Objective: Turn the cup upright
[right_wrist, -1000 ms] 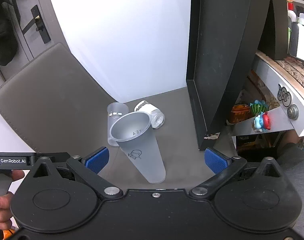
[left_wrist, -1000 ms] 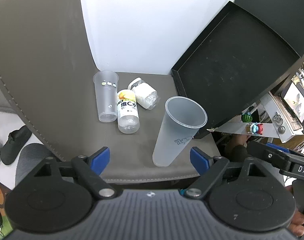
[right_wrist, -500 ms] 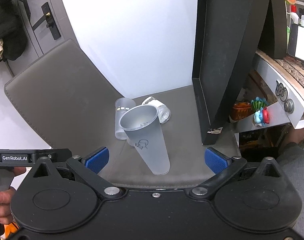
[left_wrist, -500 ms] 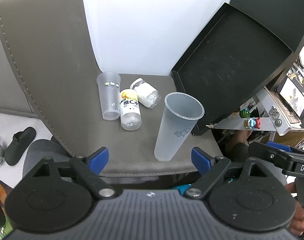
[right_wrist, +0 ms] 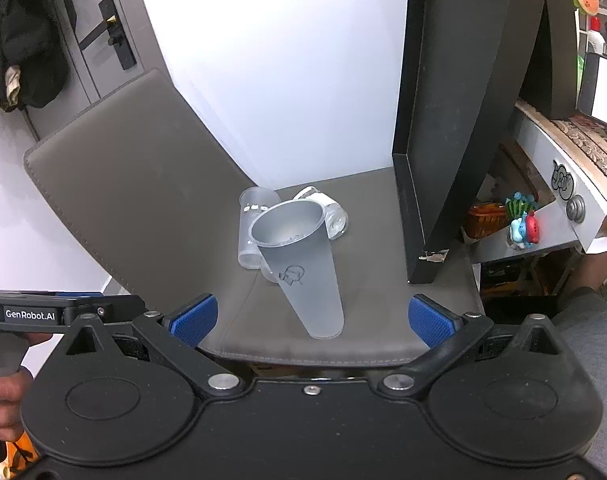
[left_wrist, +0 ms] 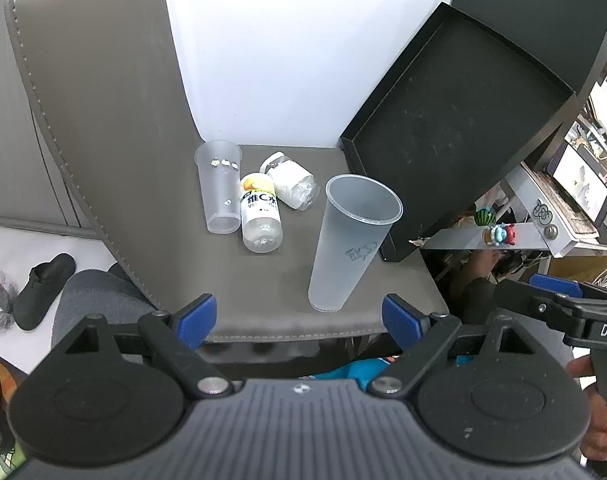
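Cup [left_wrist: 353, 240] upright on grey chair seat [left_wrist: 263, 288], near front edge, mouth up, base down. Judged: flip done; nothing left beyond pulling back. Not touched by either tool.

Left hand-held gripper [left_wrist: 299, 318] spread wide, blue pads empty, hovering off front edge of seat. Right hand-held gripper [right_wrist: 309, 316] likewise spread, empty, cup seen between its pads but farther in and apart from them.

Materials: cup frosted translucent plastic, tall, tapering from wide rolled rim to narrow base, small line drawing printed on wall. Light and top-wide, so probably easy to tip.

Seat and backrest matte grey leatherette, stitched seam along edge, slightly padded.

Toward back edge: clear cup [left_wrist: 220, 190] lying on its side, small printed marks near rim; bottle [left_wrist: 260, 216] lying beside and touching it, clear plastic, yellow-white label; second small bottle [left_wrist: 290, 182] with white label, also lying down.

Black tray [left_wrist: 459, 128] rigid, matte, dusty, raised rim, propped on edge at right side of seat.
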Motion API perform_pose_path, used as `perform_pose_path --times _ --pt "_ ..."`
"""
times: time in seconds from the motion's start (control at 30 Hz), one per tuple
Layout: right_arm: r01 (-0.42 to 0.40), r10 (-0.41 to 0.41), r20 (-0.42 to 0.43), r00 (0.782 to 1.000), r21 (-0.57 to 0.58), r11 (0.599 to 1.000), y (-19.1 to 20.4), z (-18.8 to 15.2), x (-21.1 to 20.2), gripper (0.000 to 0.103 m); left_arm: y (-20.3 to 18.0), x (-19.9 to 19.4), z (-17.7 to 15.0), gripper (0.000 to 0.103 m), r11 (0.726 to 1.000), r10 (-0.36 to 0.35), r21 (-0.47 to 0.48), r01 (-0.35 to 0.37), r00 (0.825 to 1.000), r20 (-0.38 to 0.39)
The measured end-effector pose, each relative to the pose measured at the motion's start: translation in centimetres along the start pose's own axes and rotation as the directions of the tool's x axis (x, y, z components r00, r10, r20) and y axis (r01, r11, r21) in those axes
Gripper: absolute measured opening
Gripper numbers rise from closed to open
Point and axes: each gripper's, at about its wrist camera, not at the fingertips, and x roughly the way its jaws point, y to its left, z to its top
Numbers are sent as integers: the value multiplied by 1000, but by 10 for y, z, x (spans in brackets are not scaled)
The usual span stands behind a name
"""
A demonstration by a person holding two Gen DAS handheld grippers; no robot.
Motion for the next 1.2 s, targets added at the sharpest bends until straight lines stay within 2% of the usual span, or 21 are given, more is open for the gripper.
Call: perform_pose_path --times 0.3,1.2 --pt "-19 19 -27 999 -5 1000 0 -4 3 103 2 -1 -3 89 1000 2 13 -2 1000 -8" --pt "-11 11 -27 1000 1 1000 -3 -2 -1 103 3 -5 0 89 1000 -3 15 3 1000 0"
